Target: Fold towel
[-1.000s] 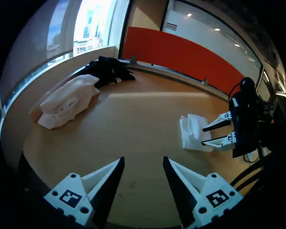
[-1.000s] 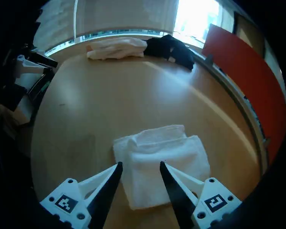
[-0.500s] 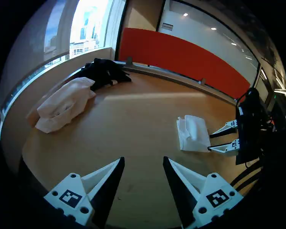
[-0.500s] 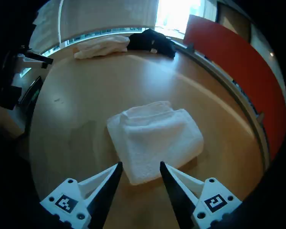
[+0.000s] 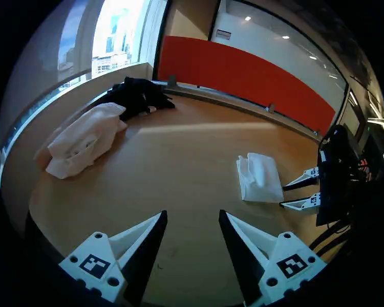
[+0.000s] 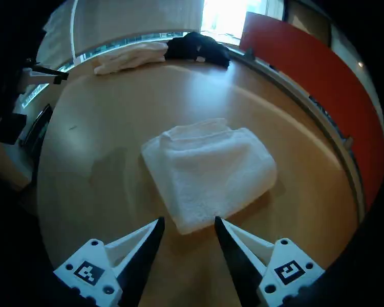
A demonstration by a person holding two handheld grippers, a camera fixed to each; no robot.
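In the left gripper view, our left gripper point(image 5: 192, 215) hovers over bare wood at the near part of the desk point(image 5: 182, 148). Its fingers are spread apart with nothing between them. The towel point(image 5: 258, 176) lies well ahead and to the side, a small, compact white rectangle flat on the desk. Layered edges show along one side, so we judge that it is already folded more than once. The right gripper point(image 5: 284, 197) sits just beside the towel's far edge, its fingers parted. From here we cannot tell whether they touch the cloth. Well apart from all this, a loose white pile point(image 5: 82, 140) and a black garment point(image 5: 138, 94) rest near the window edge of the desk.

In the right gripper view, the right gripper point(image 6: 188, 221) points straight at the towel point(image 6: 210, 171). Its fingers are open and grip nothing, and the towel's near corner lies just ahead of the tips. The towel looks like a tidy, thick packet with a rolled fold along its far side and no corner trailing out.

We take the folding itself to be essentially done. At most the packet may need a final squaring or pressing flat. The white pile may be further towels waiting, but we cannot tell that from here.
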